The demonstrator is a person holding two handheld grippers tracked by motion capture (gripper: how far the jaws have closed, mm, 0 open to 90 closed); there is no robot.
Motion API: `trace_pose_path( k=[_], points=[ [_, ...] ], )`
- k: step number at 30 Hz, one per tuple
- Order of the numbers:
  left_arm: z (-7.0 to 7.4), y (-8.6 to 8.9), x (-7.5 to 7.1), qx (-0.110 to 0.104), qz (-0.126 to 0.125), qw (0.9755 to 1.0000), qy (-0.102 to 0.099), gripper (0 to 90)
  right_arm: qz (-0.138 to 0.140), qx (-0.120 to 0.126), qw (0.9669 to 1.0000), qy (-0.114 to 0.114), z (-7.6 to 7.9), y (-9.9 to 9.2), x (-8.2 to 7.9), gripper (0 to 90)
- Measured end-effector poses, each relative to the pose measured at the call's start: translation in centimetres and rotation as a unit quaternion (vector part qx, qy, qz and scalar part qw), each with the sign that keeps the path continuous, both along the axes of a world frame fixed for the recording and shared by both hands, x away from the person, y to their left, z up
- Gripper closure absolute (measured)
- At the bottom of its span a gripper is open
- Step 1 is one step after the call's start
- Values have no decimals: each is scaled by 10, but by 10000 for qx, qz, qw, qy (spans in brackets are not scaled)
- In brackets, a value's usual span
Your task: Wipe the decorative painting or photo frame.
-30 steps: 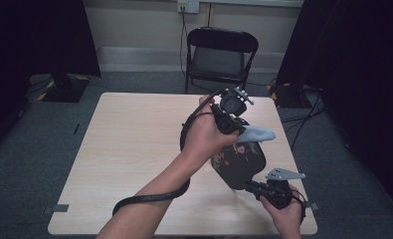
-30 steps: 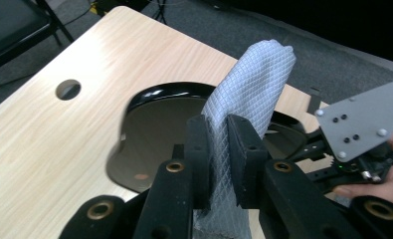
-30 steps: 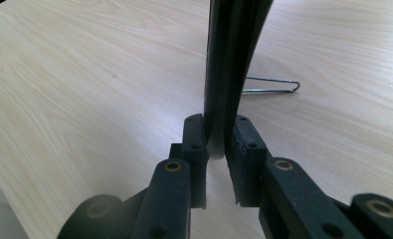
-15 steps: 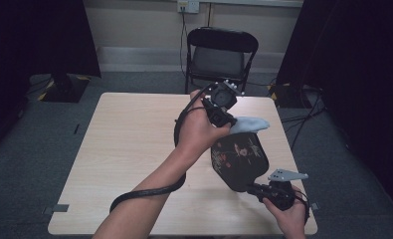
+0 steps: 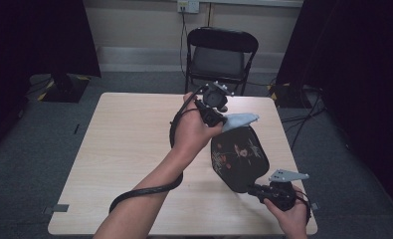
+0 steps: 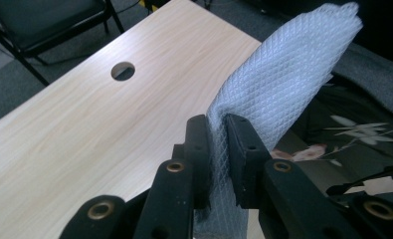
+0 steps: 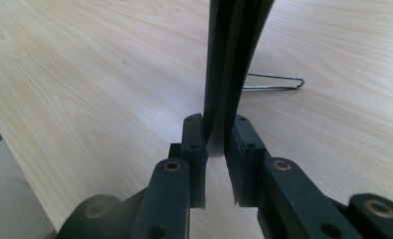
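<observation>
A black lacquered plate (image 5: 239,157) with a flower pattern is held up off the table, its face toward the high view. My right gripper (image 5: 256,189) is shut on its near lower rim; in the right gripper view the plate's thin edge (image 7: 234,50) rises from between the jaws of the right gripper (image 7: 216,142). My left gripper (image 5: 224,121) is shut on a pale blue waffle-weave cloth (image 5: 240,120), which lies against the plate's far top edge. In the left gripper view the cloth (image 6: 283,74) stands up from the left gripper (image 6: 216,134), with the plate (image 6: 353,129) at the right.
A bent wire stand (image 7: 273,82) lies on the light wood table (image 5: 134,139) behind the plate. The table has a round cable hole (image 6: 123,70). A black folding chair (image 5: 221,55) stands past the far edge. Cables trail from both grippers.
My left gripper has moved the cloth away from me and slightly left, to the plate's top edge. The right gripper and plate have barely moved.
</observation>
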State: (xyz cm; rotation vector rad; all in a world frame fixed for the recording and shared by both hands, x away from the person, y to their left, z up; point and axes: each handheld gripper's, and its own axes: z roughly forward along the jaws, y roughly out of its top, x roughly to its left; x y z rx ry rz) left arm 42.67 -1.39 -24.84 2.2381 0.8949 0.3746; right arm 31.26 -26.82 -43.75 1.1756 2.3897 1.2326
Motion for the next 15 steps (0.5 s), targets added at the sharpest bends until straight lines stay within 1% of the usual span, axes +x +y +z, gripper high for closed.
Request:
trace_pose_path(
  k=[2,4,6,8,9,10,12,15],
  points=[
    [-4,1,2,4,71,10000,21,804,4,0,10000,-1,0,0,0,793],
    [-8,3,4,56,134,9999,22,805,0,5,10000,-2,0,0,0,793],
    [-13,3,5,67,158,9998,69,804,3,1,10000,-2,0,-1,0,793],
    [-17,4,6,91,173,9998,68,804,-18,-5,10000,6,0,-1,0,793],
    [-20,4,7,83,209,9997,84,805,-19,-1,10000,3,-1,-1,0,793],
    [-22,5,8,123,260,9995,99,805,-17,0,10000,0,-1,-1,0,793],
    [-27,6,10,97,314,9994,143,805,-20,0,10000,-1,-1,-1,0,793],
    [-35,9,12,120,362,9991,203,805,-27,10,10000,3,-1,-1,0,793]
  ],
)
